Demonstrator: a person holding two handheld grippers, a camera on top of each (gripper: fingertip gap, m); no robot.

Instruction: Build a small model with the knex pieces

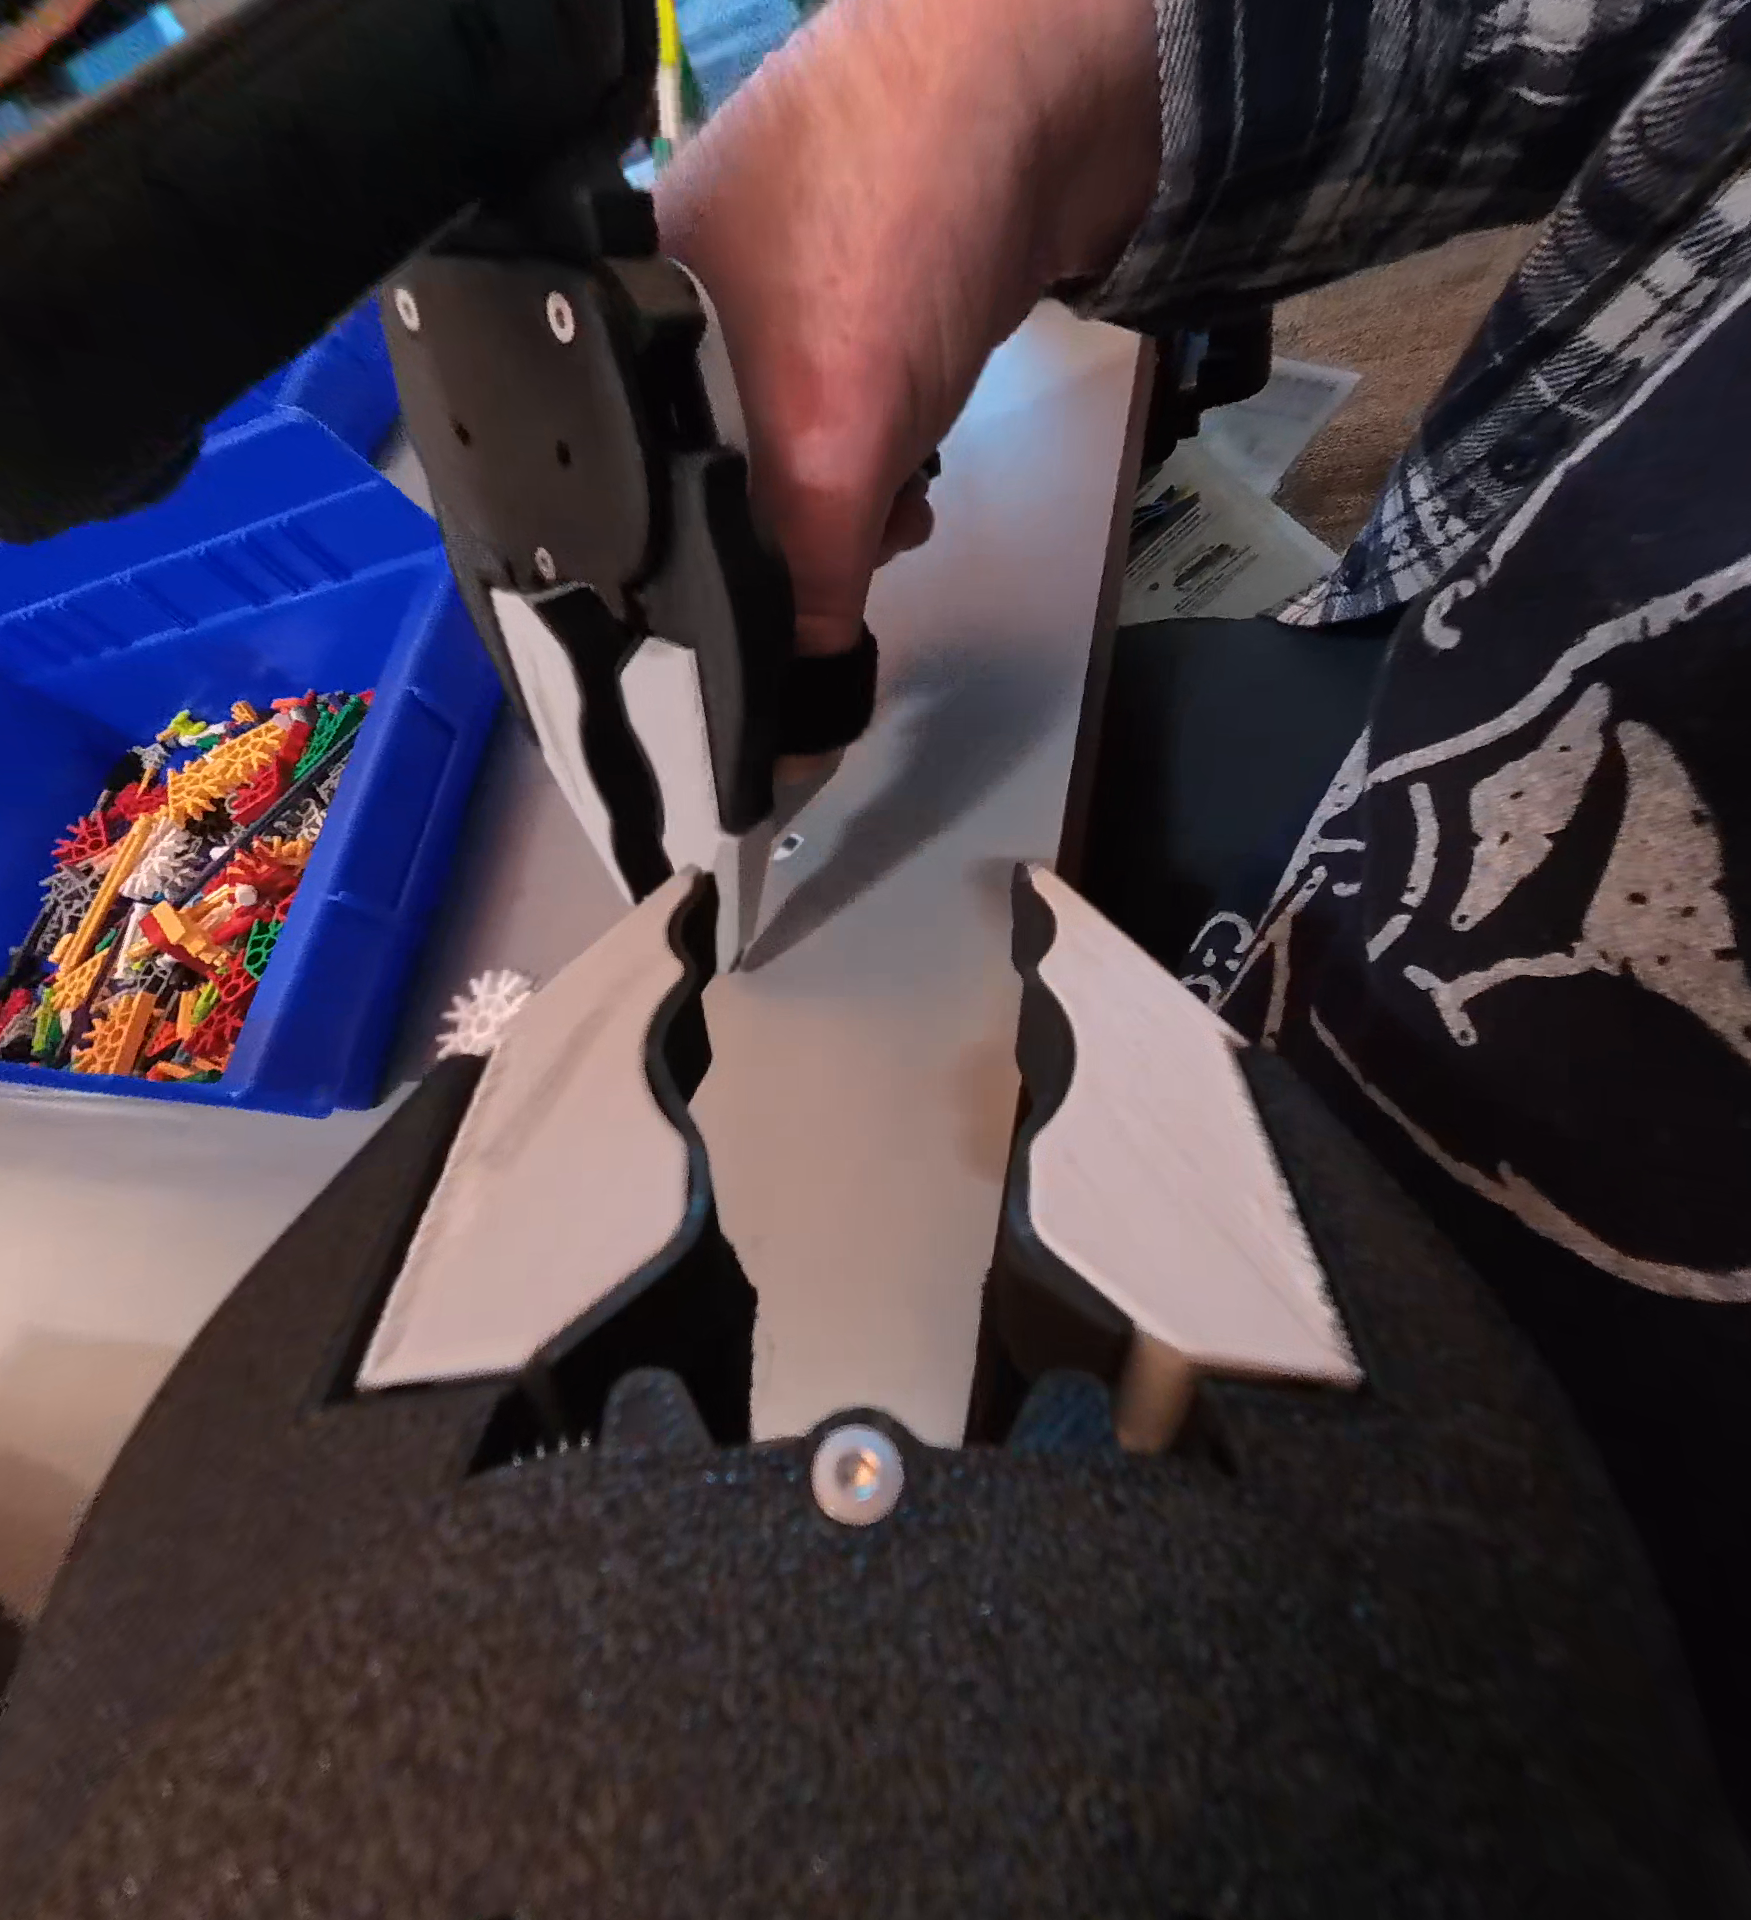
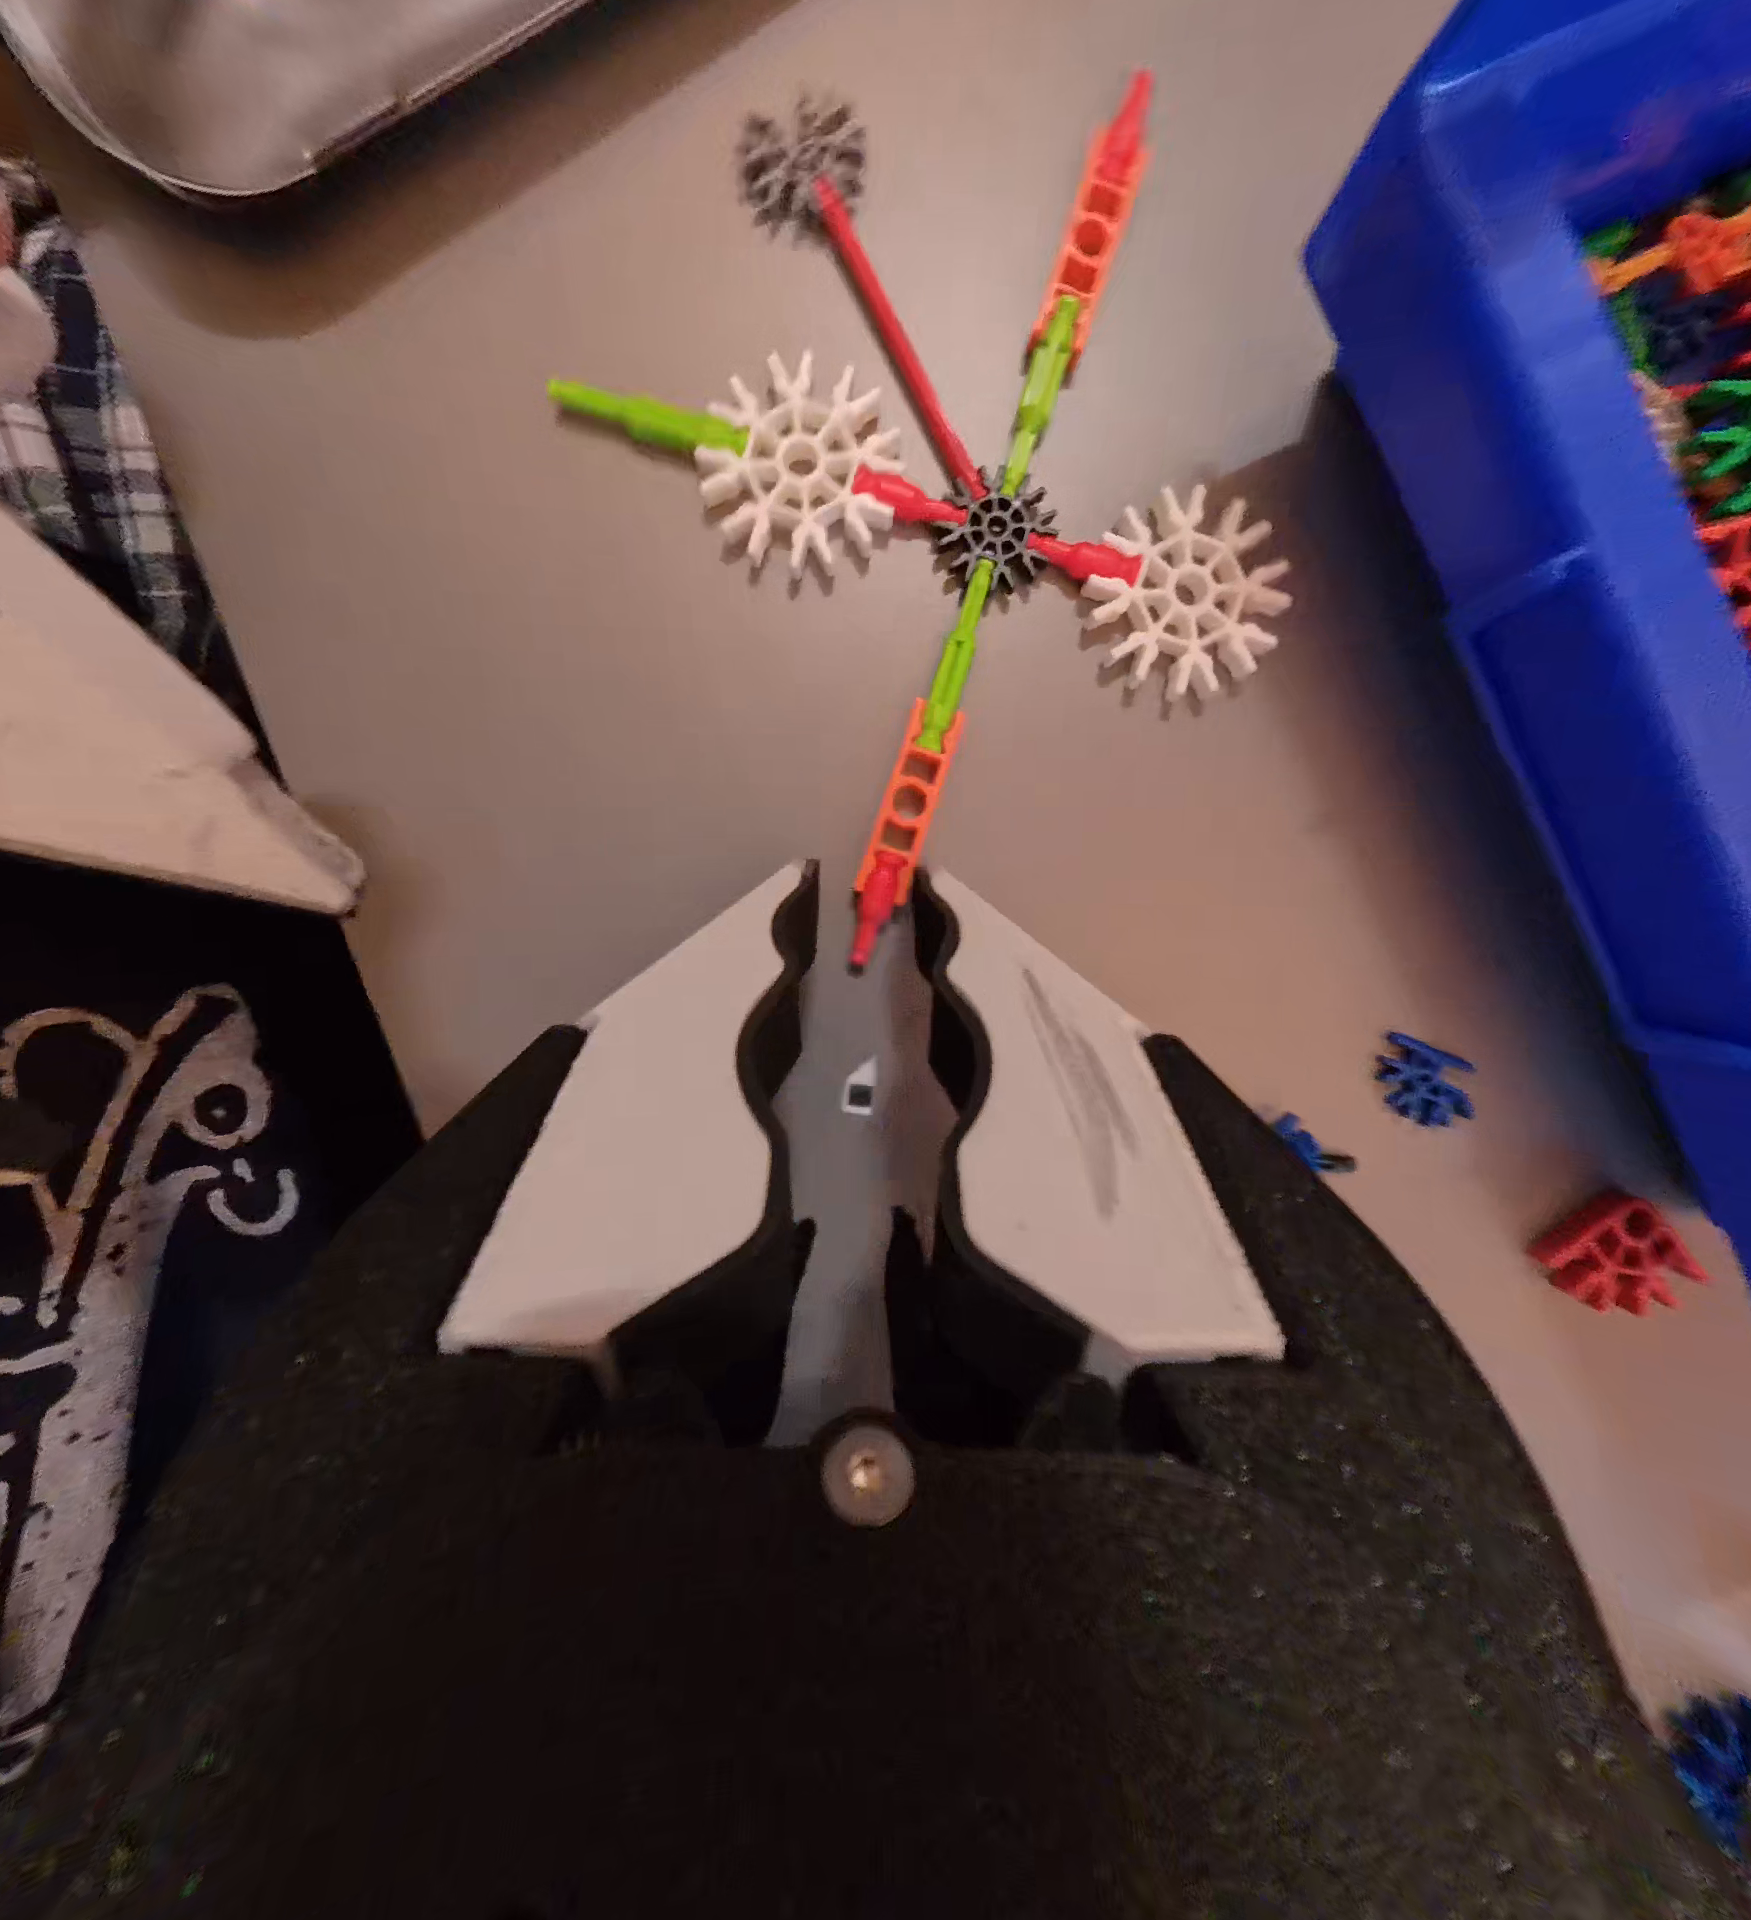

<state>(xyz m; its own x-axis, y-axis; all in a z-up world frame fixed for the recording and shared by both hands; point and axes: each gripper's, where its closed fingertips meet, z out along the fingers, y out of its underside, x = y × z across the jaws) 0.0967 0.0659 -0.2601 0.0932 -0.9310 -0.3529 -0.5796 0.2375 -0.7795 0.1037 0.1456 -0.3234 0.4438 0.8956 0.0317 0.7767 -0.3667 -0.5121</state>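
A toy rod-and-connector assembly lies flat on the grey table (image 2: pixel 538 727). It has a black hub (image 2: pixel 996 530), two white snowflake connectors (image 2: pixel 798 462) (image 2: pixel 1188 587), green and red rods and orange connectors. My right gripper (image 2: pixel 866 878) points down at its near end; the jaws stand narrowly apart around the red rod tip (image 2: pixel 876 920), with small gaps either side. My left gripper (image 1: pixel 860 883) is wide open and empty, low over the table beside the right gripper (image 1: pixel 736 935), which a hand (image 1: pixel 850 364) holds. One white connector (image 1: pixel 486 1013) peeks beside my left finger.
A blue bin (image 2: pixel 1577 623) full of coloured pieces stands right of the assembly and also shows in the left wrist view (image 1: pixel 331 935). Loose blue (image 2: pixel 1422 1075) and red (image 2: pixel 1619 1252) connectors lie by it. A left gripper finger (image 2: pixel 102 748) and the person's dark shirt (image 2: pixel 71 1247) fill the left. Tip to tip, the grippers are about 10 cm apart. The right tips stand about 7 cm off the white connector (image 1: pixel 486 1013).
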